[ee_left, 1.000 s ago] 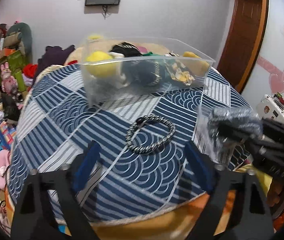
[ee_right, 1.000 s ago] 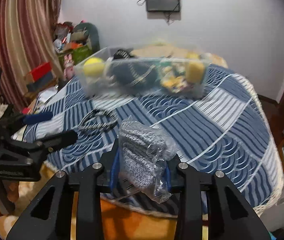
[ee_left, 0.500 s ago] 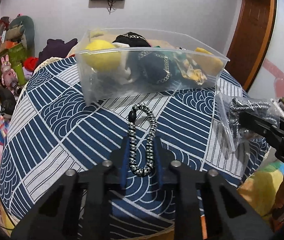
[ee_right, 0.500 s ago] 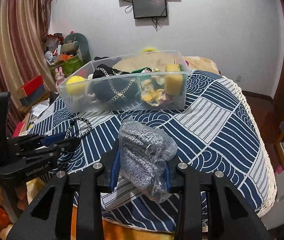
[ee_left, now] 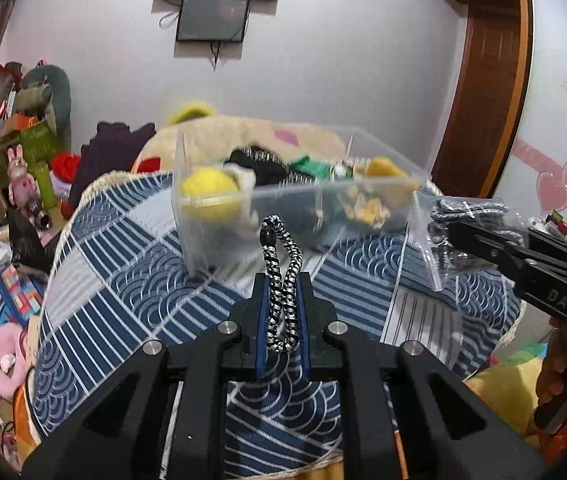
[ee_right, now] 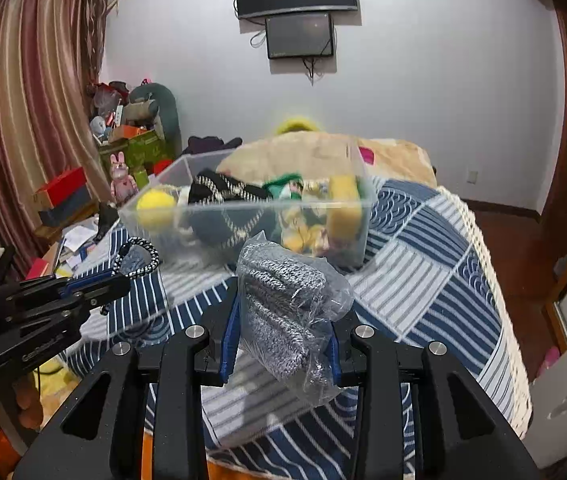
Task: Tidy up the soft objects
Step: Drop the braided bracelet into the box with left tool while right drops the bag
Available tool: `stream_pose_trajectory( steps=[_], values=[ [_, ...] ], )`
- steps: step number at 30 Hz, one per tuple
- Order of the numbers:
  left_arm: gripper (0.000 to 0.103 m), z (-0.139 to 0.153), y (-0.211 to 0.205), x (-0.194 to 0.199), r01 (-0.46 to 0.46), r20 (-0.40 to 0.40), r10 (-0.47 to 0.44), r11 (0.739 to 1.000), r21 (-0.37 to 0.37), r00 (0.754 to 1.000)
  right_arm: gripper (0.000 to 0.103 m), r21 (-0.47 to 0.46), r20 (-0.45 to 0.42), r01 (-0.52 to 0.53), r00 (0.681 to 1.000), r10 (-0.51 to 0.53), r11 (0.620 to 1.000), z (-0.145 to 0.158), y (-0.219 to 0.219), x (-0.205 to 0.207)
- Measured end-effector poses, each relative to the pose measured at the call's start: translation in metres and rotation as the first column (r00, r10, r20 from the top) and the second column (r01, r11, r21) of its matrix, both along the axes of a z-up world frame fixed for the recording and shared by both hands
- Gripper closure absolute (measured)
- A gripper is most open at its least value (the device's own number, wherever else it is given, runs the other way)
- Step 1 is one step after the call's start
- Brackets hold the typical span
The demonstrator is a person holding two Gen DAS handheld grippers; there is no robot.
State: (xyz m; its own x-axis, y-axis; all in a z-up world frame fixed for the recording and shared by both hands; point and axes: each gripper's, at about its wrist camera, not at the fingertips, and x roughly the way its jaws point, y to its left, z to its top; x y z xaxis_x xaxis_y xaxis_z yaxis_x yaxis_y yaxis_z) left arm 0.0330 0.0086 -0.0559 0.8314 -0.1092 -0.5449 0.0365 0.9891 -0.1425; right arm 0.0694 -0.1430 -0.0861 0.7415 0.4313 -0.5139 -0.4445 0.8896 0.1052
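My left gripper point(ee_left: 281, 308) is shut on a black-and-white braided cord loop point(ee_left: 280, 276) and holds it above the blue patterned cloth point(ee_left: 131, 292). It also shows in the right wrist view point(ee_right: 141, 254). My right gripper point(ee_right: 281, 328) is shut on a clear bag of grey knit fabric point(ee_right: 283, 300), held above the cloth; the bag also shows in the left wrist view point(ee_left: 459, 232). A clear plastic bin point(ee_left: 363, 204) stands ahead, holding a yellow ball point(ee_left: 207, 192), a black item, a yellow sponge point(ee_right: 345, 204) and other soft things.
The cloth covers a round table point(ee_right: 443, 280) with a fringed edge. Cluttered boxes and toys point(ee_left: 23, 152) lie on the floor at the left. A wooden door point(ee_left: 479, 92) is at the right. A beige plush point(ee_right: 303, 156) lies behind the bin.
My left gripper closed on the cord loop and lifted it off the cloth. Both grippers rose and moved toward the bin; the right kept its bag.
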Motion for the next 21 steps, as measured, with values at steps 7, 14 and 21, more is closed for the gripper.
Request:
stream_pose_trajectory(
  steps=[7,14,21],
  values=[
    [0.091,0.026,0.003,0.009,-0.013,0.067,0.012,1.0,0.008,0.998,0.071,0.021,0.061,0.011,0.998,-0.012,1.0,0.023,0.002,0.009],
    [0.091,0.04,0.008,0.022,-0.023,0.106,0.023,1.0,0.002,0.994,0.071,0.041,0.108,0.021,0.994,-0.025,0.999,0.039,0.004,0.022],
    [0.091,0.045,0.006,0.039,-0.012,0.124,0.011,1.0,0.007,0.992,0.071,0.057,0.134,0.018,0.991,-0.026,0.998,0.049,0.014,0.041]
  ],
)
